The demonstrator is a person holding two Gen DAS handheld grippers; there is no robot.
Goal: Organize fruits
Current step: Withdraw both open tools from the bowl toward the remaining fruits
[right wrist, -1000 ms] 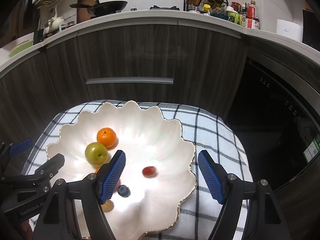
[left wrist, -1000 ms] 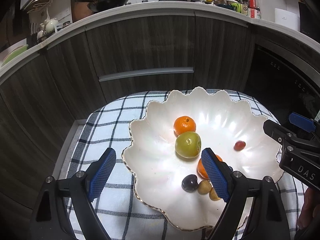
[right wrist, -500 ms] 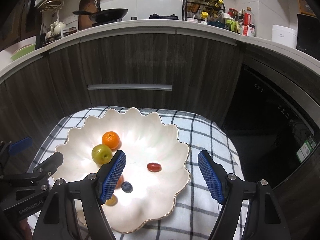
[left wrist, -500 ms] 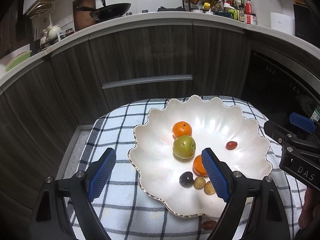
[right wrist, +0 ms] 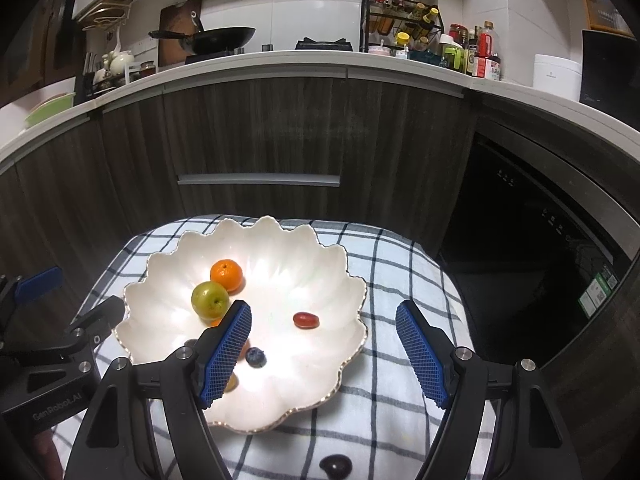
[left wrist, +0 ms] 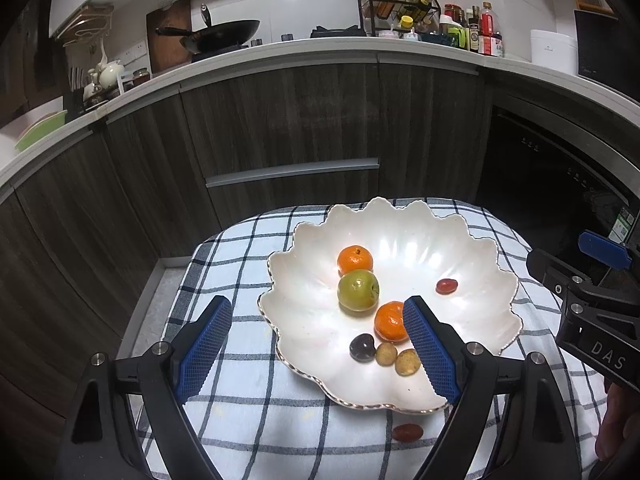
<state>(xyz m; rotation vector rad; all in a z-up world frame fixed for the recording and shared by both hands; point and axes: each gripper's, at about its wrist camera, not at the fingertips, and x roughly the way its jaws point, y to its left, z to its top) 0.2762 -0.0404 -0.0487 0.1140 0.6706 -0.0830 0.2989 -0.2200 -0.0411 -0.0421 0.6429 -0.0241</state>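
Observation:
A white scalloped bowl (left wrist: 460, 248) (right wrist: 320, 264) sits on a checked cloth. It holds two mandarins (left wrist: 354, 259) (left wrist: 390, 321), a green apple (left wrist: 358, 290) (right wrist: 210, 299), a red grape tomato (left wrist: 446, 286) (right wrist: 306, 320), a dark plum (left wrist: 362, 347), two small yellow-brown fruits (left wrist: 407, 362) and a blueberry (right wrist: 255, 357). Outside the bowl, a red fruit (left wrist: 407, 432) and a dark fruit (right wrist: 336, 466) lie on the cloth at the near side. My left gripper (left wrist: 318, 344) is open and empty above the bowl's left rim. My right gripper (right wrist: 322, 350) is open and empty over the bowl's right rim.
The checked cloth (left wrist: 240, 264) covers a small table in front of dark wood cabinets (left wrist: 280, 120). A black oven front (right wrist: 540, 240) stands to the right. The counter above carries a wok (left wrist: 224, 34), bottles and a white appliance.
Both grippers have pulled back and risen, so the bowl looks smaller and farther. The two fruits lying on the cloth at the near side have come into view.

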